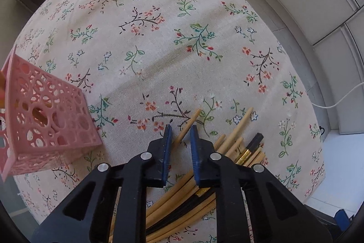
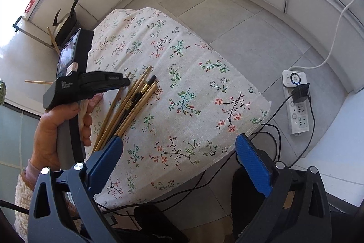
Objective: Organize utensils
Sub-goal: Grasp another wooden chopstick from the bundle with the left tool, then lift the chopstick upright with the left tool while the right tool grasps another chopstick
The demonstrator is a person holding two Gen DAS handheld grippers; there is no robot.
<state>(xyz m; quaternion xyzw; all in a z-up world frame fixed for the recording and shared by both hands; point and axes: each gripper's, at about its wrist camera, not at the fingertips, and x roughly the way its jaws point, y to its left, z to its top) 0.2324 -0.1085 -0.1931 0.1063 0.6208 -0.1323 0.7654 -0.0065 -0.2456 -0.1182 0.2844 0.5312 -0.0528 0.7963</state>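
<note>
A pile of bamboo chopsticks, with black gold-banded ones among them, lies on the floral tablecloth. My left gripper points down at the pile's left side. Its blue pads stand close together on one bamboo chopstick that crosses slantwise between them. A pink perforated basket stands to the left. The right wrist view shows the same pile of chopsticks, with the left gripper above it, held by a hand. My right gripper hangs open over the table's near edge with nothing in it.
A white power strip and black cables lie on the floor to the right of the table. A dark pot stands beyond the far left corner. Two bamboo sticks jut out behind the left gripper.
</note>
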